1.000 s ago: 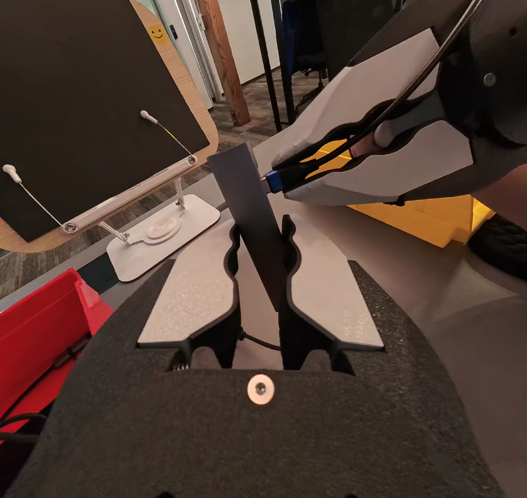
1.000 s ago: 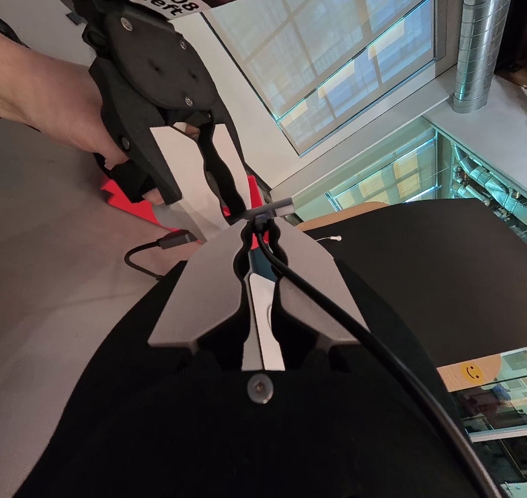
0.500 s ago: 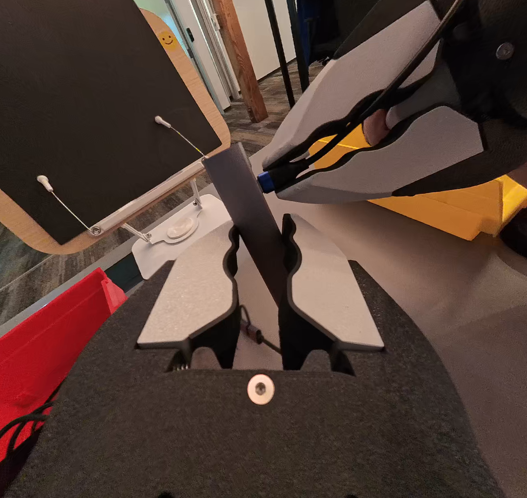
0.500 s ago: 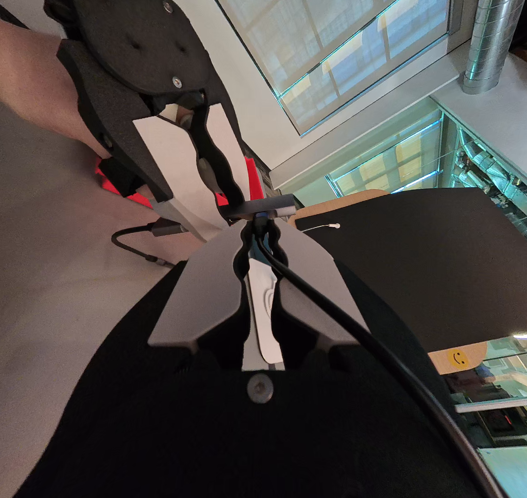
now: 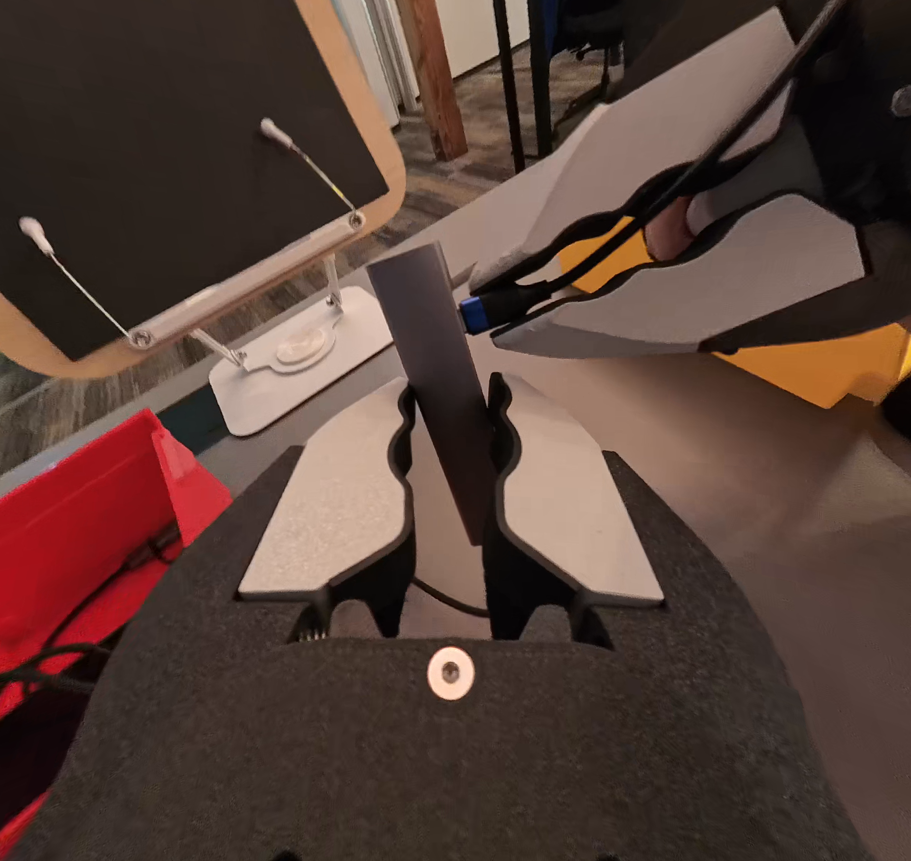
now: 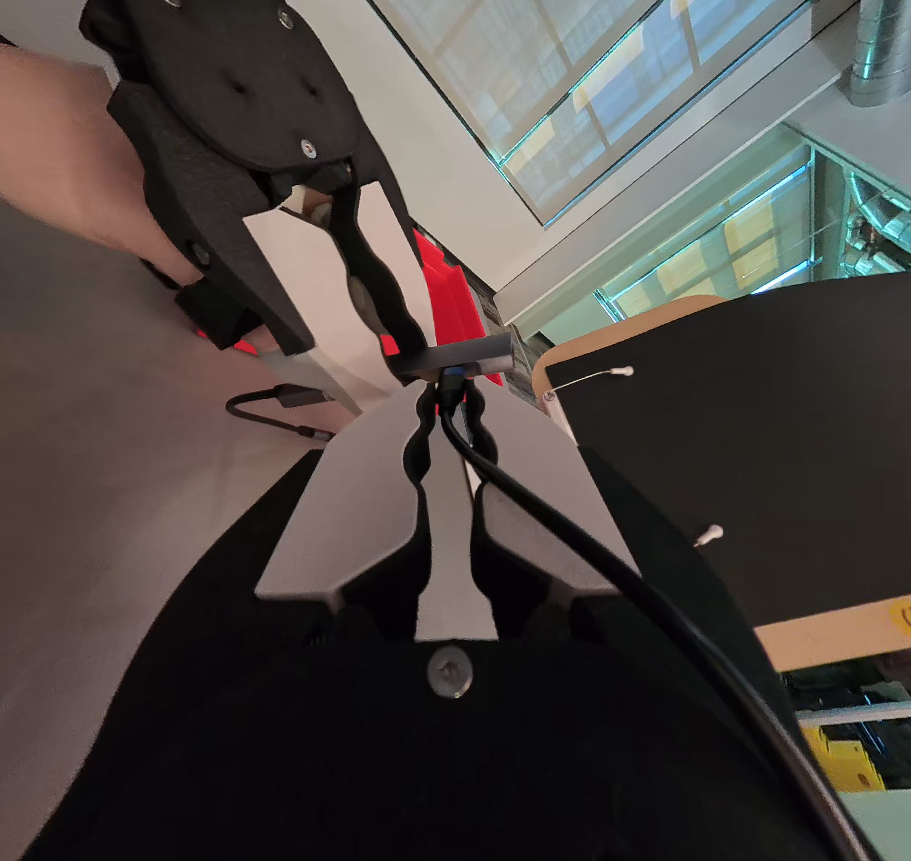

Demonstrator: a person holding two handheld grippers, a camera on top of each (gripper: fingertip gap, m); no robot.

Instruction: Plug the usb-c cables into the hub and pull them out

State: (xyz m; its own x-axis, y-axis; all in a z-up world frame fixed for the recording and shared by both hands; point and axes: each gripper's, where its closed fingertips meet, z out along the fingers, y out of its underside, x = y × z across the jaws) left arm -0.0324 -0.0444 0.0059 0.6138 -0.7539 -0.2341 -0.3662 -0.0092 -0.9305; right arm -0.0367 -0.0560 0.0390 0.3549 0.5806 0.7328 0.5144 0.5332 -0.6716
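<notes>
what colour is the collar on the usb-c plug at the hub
Blue: the plug has a blue collar where it meets the dark grey hub. The left wrist view shows it best.

Probably an office: carpet floor (image 5: 458,181), desk legs (image 5: 503,58), glass partitions (image 6: 616,73)

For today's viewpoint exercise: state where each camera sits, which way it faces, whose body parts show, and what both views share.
Left wrist view: on the left tongs, facing across the table at the clamped grey hub; no skin of its own shows.
Right wrist view: on the right tongs, tilted toward the windows, gripping the blue-tipped plug; a forearm shows.
Shared: hub, plug, both tongs.
</notes>
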